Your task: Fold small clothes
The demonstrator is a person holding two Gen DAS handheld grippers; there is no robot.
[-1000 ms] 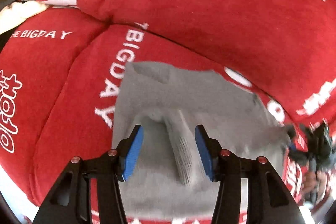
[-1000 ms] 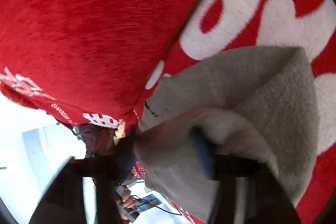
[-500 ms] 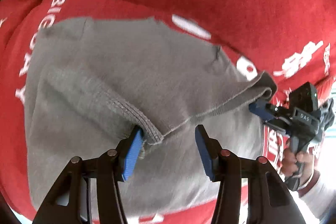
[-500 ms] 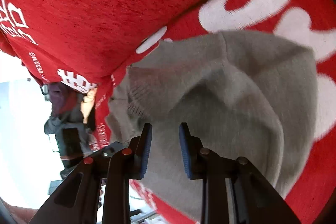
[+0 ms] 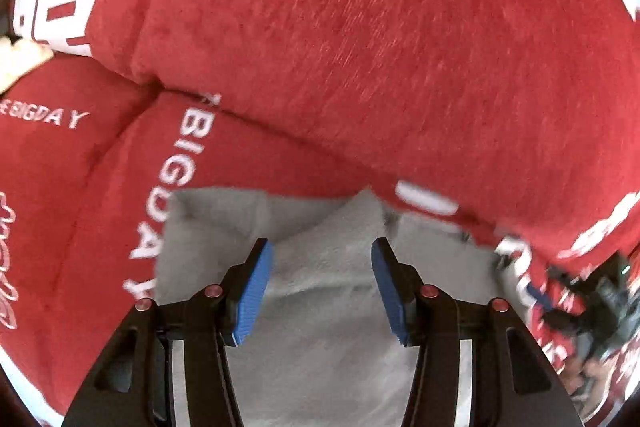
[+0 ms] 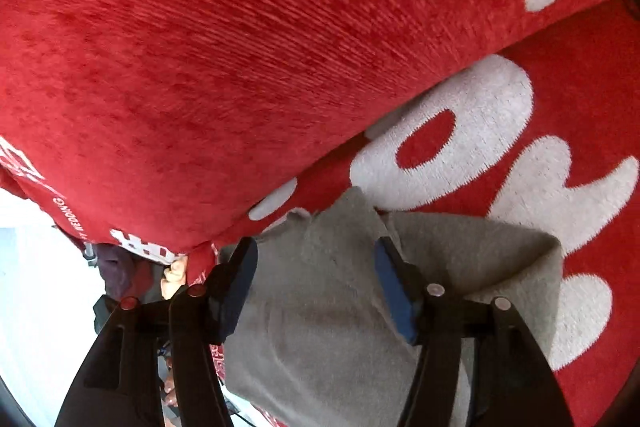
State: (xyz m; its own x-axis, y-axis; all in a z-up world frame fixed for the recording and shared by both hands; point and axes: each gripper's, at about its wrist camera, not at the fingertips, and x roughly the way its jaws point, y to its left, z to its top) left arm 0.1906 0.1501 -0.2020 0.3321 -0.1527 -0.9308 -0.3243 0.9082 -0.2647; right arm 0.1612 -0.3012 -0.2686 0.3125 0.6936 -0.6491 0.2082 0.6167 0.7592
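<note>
Right gripper (image 6: 314,285) has let go, jaws opening over the grey garment (image 6: 320,327); left gripper (image 5: 320,289) hovers, pads apart, nothing clamped.

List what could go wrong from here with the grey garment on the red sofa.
1. The grey garment lies bunched, a raised fold between the left gripper pads; closing here could pinch several layers.
2. The right gripper jaws are opening over the cloth, gripping nothing; the fold may relax.
3. The garment sits against the red cushion seam and could snag or slide in there.
</note>
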